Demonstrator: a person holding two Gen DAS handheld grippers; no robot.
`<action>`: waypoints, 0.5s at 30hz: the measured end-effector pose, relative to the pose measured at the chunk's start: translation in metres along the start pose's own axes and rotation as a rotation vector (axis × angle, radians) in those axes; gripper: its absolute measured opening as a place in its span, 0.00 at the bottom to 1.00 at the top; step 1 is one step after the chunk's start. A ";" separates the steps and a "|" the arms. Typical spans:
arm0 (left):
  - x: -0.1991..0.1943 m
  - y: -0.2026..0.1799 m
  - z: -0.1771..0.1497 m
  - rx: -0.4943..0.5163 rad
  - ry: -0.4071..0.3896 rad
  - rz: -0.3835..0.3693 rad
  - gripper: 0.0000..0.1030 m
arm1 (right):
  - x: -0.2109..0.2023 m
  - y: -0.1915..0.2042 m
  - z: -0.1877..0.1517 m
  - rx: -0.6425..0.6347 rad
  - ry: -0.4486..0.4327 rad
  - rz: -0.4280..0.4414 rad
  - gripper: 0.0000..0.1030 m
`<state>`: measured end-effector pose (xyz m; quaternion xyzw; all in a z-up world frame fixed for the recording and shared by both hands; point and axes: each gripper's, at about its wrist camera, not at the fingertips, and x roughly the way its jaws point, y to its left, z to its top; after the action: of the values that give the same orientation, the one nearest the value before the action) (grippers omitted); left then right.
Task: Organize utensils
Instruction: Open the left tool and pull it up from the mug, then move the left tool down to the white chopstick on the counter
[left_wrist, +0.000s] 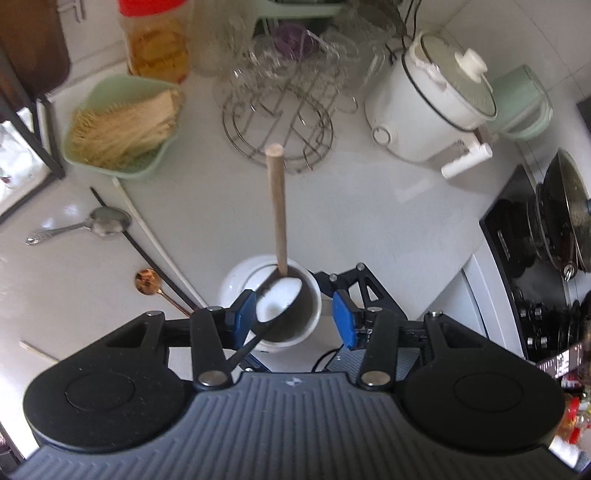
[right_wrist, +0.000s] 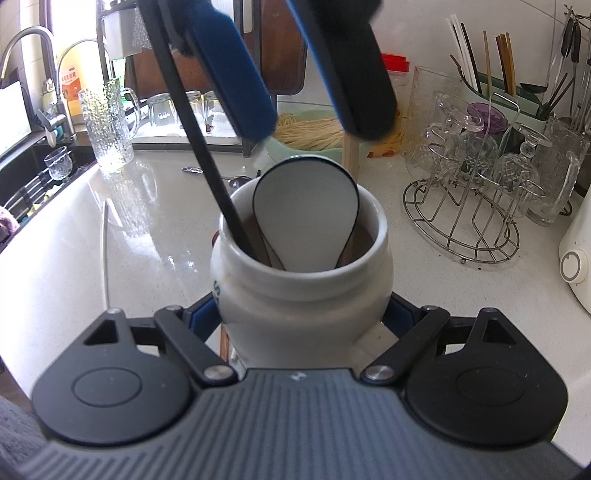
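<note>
Two grippers: both are seen over a pale, glossy, speckled countertop (left_wrist: 369, 206).
Jar: a white glazed ceramic jar (right_wrist: 299, 291), round-bellied with a thick rolled rim, is stood on the countertop well in from its edges.
Right gripper: the right gripper (right_wrist: 299, 314) is spread wide around the belly of the jar, its blue pads pressed to either side, so the jar is gripped.
Left gripper: the left gripper (left_wrist: 295, 317) is hung above the mouth of the jar with its jaws about half apart; nothing is clamped. The left blue pad (left_wrist: 244, 309) lies beside the spoon bowl; whether it touches cannot be told.
Spoon: a flat white oval spoon (right_wrist: 306, 221) with a dark edge is stood in the jar, bowl upward.
Black handle: a thin, straight black handle (right_wrist: 199, 140) is leaned out of the jar at its left rim.
Wooden handle: a round, pale wooden handle (left_wrist: 277, 210) is stood up from the jar.
Loose utensils: a metal spoon (left_wrist: 107, 221), a copper-coloured spoon (left_wrist: 147, 282) and long chopsticks (left_wrist: 155, 240) are laid flat toward the left edge of the countertop.
Rack: a round wire rack (right_wrist: 461, 218) bears upturned cut-glass cups.
</note>
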<state>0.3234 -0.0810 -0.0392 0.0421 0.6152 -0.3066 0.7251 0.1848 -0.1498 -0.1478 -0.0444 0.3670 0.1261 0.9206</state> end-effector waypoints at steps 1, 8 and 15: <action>-0.005 0.001 -0.002 -0.006 -0.020 0.002 0.50 | 0.000 0.000 0.000 0.000 0.002 0.000 0.89; -0.046 0.020 -0.028 -0.074 -0.174 0.014 0.52 | 0.002 0.000 0.002 0.001 0.016 -0.001 0.89; -0.080 0.072 -0.069 -0.256 -0.331 0.079 0.57 | 0.004 0.001 0.005 0.009 0.029 -0.012 0.89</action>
<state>0.2951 0.0389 -0.0046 -0.0775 0.5194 -0.2000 0.8272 0.1903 -0.1473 -0.1466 -0.0443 0.3806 0.1182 0.9161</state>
